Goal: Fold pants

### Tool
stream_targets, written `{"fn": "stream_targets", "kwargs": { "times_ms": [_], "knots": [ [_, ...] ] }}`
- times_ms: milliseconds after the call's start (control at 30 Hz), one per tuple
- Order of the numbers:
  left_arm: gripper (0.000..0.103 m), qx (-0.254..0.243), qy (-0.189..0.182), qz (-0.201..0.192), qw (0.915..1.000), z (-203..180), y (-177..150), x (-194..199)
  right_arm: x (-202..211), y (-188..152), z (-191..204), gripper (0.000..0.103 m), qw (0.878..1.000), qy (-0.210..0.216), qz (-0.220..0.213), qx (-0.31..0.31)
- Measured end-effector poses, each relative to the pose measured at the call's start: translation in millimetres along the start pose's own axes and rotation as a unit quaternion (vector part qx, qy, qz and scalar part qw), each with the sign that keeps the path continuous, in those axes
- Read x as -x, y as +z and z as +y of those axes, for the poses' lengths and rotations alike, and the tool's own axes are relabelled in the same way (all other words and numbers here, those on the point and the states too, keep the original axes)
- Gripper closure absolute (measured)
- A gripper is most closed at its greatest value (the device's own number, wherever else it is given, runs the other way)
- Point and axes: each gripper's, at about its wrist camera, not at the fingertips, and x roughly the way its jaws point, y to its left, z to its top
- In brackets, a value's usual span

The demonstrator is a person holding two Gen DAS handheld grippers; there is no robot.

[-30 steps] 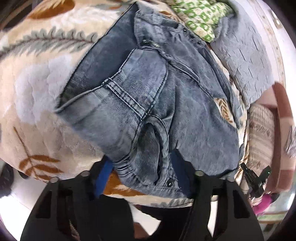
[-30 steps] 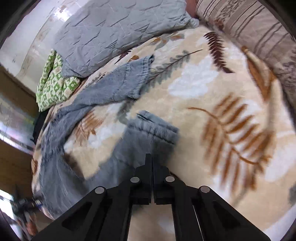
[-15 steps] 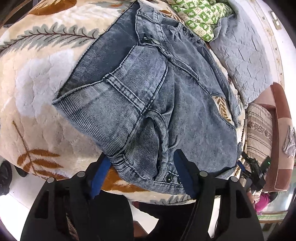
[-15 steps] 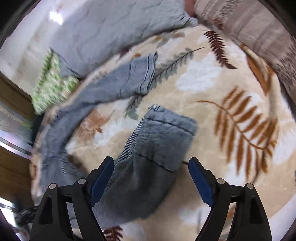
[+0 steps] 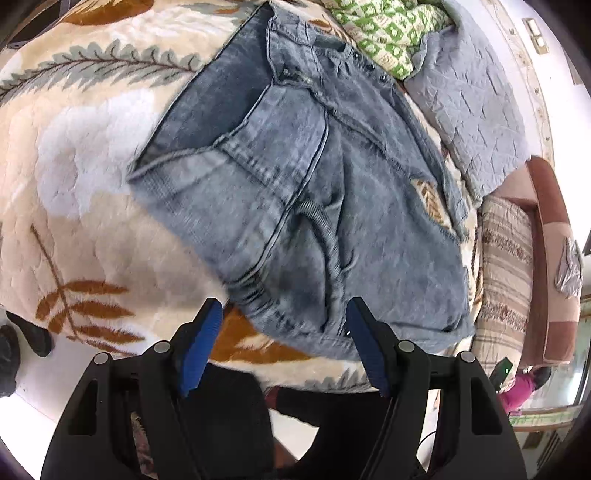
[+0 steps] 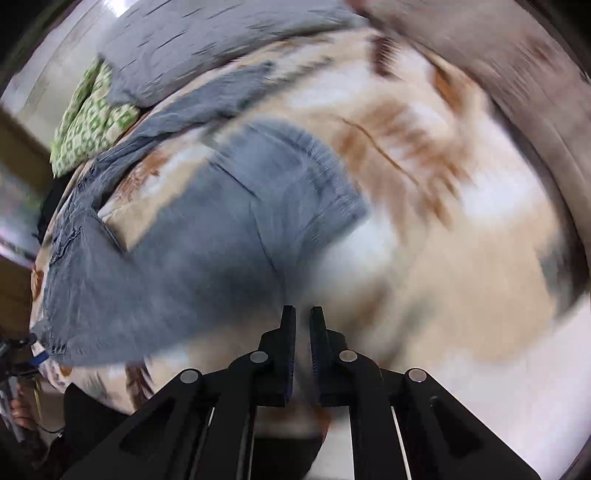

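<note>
Blue-grey denim pants (image 5: 295,192) lie on a cream blanket with leaf print (image 5: 74,177). The waistband and a pocket are nearest in the left wrist view. My left gripper (image 5: 284,314) is open and empty, its blue pads just short of the waist's near edge. In the right wrist view one pant leg (image 6: 221,236) lies nearest, its hem pointing away, and the other leg (image 6: 207,99) lies farther back. My right gripper (image 6: 303,314) is nearly shut with nothing between its fingers, just off the leg's near side. This view is motion blurred.
A grey quilted cover (image 5: 472,110) and a green patterned cloth (image 5: 384,33) lie at the far side of the bed. A striped cushion (image 5: 506,266) sits to the right. The bed's near edge and floor (image 5: 40,387) are below the left gripper.
My right gripper opened, let go of the pant leg, then closed again empty and drew back. My left gripper stayed open and pulled back slightly from the waistband.
</note>
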Motion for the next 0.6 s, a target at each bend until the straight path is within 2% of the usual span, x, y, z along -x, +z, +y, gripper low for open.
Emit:
{"fn": "stream_targets", "kwargs": {
  "times_ms": [67, 133, 167, 200, 267, 333, 433, 500, 600],
  "knots": [
    [0.034, -0.017, -0.004, 0.001, 0.9998, 1, -3, 6, 21, -10, -14, 0.09, 0.999, 0.017, -0.027, -0.022],
    [0.034, -0.034, -0.01, -0.02, 0.9992, 2, -1, 21, 48, -3, -20, 0.083, 0.996, 0.028, -0.076, -0.03],
    [0.034, -0.036, -0.013, -0.034, 0.9987, 3, 3, 29, 57, 5, -20, 0.067, 0.994, 0.035, -0.095, -0.03],
    [0.033, -0.033, -0.014, -0.048, 0.9982, 4, 9, 35, 65, 19, -16, 0.046, 0.992, 0.044, -0.115, -0.025],
    [0.028, -0.027, -0.006, -0.066, 0.9975, 5, 25, 41, 67, 43, -4, 0.03, 0.99, 0.046, -0.132, -0.002],
    [0.026, -0.018, 0.016, -0.057, 0.9981, 6, 47, 32, 51, 77, 12, 0.029, 0.99, 0.053, -0.126, 0.029],
    [0.026, -0.003, 0.02, -0.016, 0.9997, 9, 67, 7, 9, 120, 36, 0.029, 0.994, 0.036, -0.093, 0.054],
    [0.026, -0.001, 0.017, 0.003, 0.9998, 7, 70, -4, -25, 141, 49, 0.03, 0.995, 0.021, -0.063, 0.079],
    [0.025, -0.015, 0.017, 0.012, 0.9997, 0, 72, -11, -63, 155, 64, 0.03, 0.993, -0.001, -0.033, 0.11]
  ]
}}
